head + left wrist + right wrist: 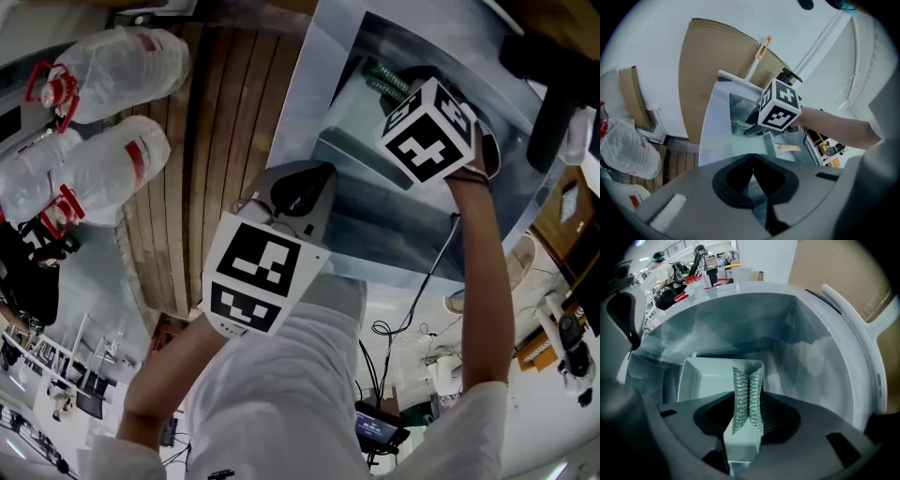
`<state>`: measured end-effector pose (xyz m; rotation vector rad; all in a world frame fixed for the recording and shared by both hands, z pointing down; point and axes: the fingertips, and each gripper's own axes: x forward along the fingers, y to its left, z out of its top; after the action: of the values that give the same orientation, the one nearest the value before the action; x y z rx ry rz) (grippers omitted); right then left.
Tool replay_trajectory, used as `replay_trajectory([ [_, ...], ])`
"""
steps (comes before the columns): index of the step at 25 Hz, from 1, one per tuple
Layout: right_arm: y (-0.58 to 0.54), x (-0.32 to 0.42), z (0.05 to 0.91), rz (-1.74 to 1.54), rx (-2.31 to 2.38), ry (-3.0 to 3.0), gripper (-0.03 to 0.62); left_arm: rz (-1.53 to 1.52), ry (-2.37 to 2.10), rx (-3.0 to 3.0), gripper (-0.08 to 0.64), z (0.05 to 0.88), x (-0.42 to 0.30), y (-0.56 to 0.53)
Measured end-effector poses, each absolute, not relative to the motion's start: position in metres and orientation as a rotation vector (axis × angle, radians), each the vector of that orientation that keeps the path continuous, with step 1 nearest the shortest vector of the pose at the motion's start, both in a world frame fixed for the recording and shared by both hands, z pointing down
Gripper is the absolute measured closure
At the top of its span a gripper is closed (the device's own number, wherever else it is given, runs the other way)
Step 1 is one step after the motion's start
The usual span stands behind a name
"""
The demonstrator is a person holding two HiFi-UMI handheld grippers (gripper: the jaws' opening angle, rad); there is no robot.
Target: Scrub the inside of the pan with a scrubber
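Observation:
A pale green rectangular pan (349,129) (707,378) lies in the steel sink (394,230) (813,357). My right gripper (747,397) (403,98) is shut on a folded silvery-green mesh scrubber (747,401) (386,82), held over the pan's near end. The left gripper (752,161) (298,192) hovers at the sink's near rim, its jaws closed together with nothing seen between them. In the left gripper view the pan (757,143) shows under the right gripper's marker cube (780,110).
A wooden-handled brush (790,148) lies in the sink beside the pan. Two tied plastic bags (117,61) (98,178) rest on the wooden slat floor (202,169). A dark fixture (553,94) stands at the sink's far side. Cardboard (708,70) leans on the wall.

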<state>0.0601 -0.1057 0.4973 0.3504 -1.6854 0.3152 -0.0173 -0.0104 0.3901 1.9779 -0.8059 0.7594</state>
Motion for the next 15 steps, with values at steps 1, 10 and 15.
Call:
replay_trajectory([
  [1, -0.105, 0.059, 0.497, 0.308, 0.34, -1.683, 0.445, 0.757, -0.807, 1.978, 0.555, 0.39, -0.018, -0.01],
  [10, -0.07, 0.039, 0.495, 0.353, 0.219, -1.728, 0.453, 0.759, -0.809, 1.978, 0.555, 0.389, -0.021, -0.005],
  [15, -0.042, 0.023, 0.493, 0.387, 0.16, -1.769, 0.453, 0.763, -0.812, 1.984, 0.554, 0.387, -0.023, -0.001],
])
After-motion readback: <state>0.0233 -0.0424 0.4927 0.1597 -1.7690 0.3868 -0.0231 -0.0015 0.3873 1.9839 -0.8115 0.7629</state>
